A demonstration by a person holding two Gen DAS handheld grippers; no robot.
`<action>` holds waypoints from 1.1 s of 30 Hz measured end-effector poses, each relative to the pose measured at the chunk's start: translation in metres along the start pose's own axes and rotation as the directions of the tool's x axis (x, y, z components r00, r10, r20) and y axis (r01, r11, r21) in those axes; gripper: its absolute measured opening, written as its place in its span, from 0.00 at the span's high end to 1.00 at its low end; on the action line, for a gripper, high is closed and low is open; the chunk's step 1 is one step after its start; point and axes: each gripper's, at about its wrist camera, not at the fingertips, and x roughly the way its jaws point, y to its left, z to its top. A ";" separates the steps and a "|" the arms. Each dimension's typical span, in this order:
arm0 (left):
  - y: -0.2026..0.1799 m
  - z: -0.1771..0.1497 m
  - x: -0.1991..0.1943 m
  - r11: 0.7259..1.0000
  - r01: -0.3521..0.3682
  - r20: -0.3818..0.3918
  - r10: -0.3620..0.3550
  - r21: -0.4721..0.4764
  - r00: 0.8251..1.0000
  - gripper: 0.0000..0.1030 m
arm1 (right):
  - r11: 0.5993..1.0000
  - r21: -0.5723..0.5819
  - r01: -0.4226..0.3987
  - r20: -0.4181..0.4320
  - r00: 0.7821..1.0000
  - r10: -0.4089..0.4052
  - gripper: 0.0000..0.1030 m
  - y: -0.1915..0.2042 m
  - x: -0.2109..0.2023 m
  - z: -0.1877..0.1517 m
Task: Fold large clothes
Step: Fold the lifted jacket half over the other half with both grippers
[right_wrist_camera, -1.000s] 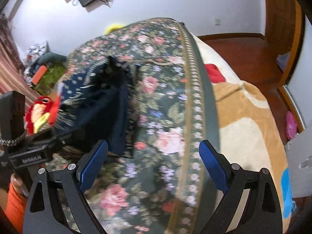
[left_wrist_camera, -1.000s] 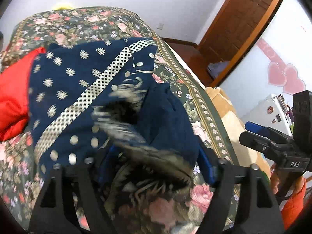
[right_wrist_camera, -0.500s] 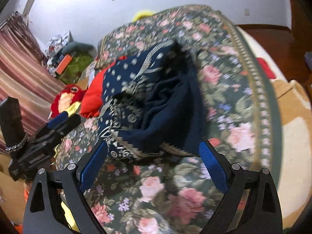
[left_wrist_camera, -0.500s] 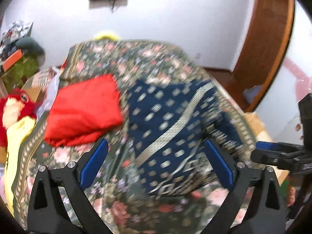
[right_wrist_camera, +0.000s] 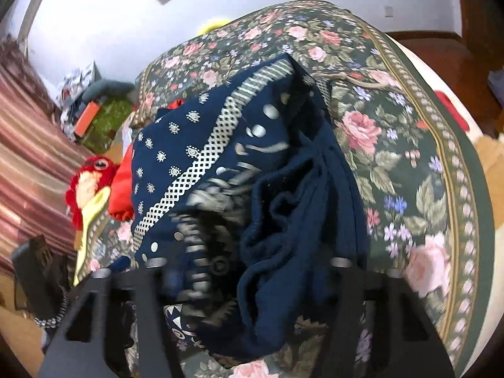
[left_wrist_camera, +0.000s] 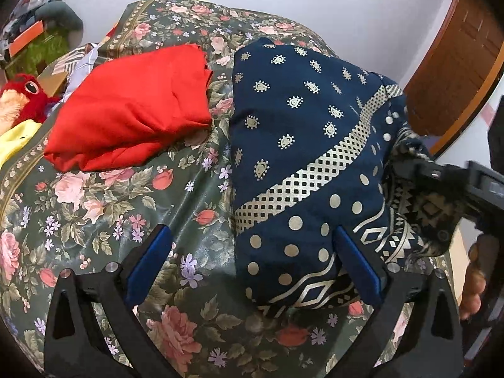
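The navy patterned garment (left_wrist_camera: 302, 170) is lying on the bed (left_wrist_camera: 104, 214) beside the red folded cloth (left_wrist_camera: 132, 110), the left tool (left_wrist_camera: 252, 271) gaping wide over its near corner, while bunched fabric is hiding the right tool (right_wrist_camera: 249, 286), its grip unreadable.

bed (left_wrist_camera: 104, 220): floral green cover | on it: folded red cloth (left_wrist_camera: 132, 107), navy patterned garment (left_wrist_camera: 302, 163)

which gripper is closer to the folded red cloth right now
Left. The left gripper hangs open over the bedspread, with the folded red cloth ahead to its left. The right gripper is on the navy garment, on its side away from the red cloth.
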 end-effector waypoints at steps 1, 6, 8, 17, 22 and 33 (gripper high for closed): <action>-0.001 0.002 -0.002 1.000 -0.005 -0.002 0.005 0.003 1.000 0.00 | 0.999 -0.035 0.002 0.008 1.000 -0.001 0.75 0.004 -0.003 0.001; -0.011 0.013 -0.030 0.997 -0.053 0.084 0.049 0.053 0.995 0.00 | 0.992 -0.120 -0.031 0.104 0.994 0.044 0.85 0.012 -0.041 0.009; -0.014 0.019 -0.040 0.997 -0.065 0.128 0.058 0.050 0.990 0.00 | 0.991 -0.119 -0.055 0.128 0.989 0.070 0.85 0.009 -0.053 0.012; -0.019 0.016 0.002 0.997 -0.062 0.030 0.061 0.045 0.998 0.00 | 0.996 -0.080 0.046 0.049 0.998 -0.042 0.85 -0.033 -0.019 -0.001; -0.022 0.012 0.008 0.997 -0.039 0.010 0.039 0.059 0.999 0.00 | 0.998 -0.059 0.036 0.026 0.999 -0.034 0.85 -0.052 -0.012 -0.010; -0.014 -0.008 -0.006 0.995 -0.034 0.009 0.033 0.091 0.999 0.00 | 0.981 -0.091 0.174 0.071 0.983 -0.168 0.72 -0.066 -0.040 -0.025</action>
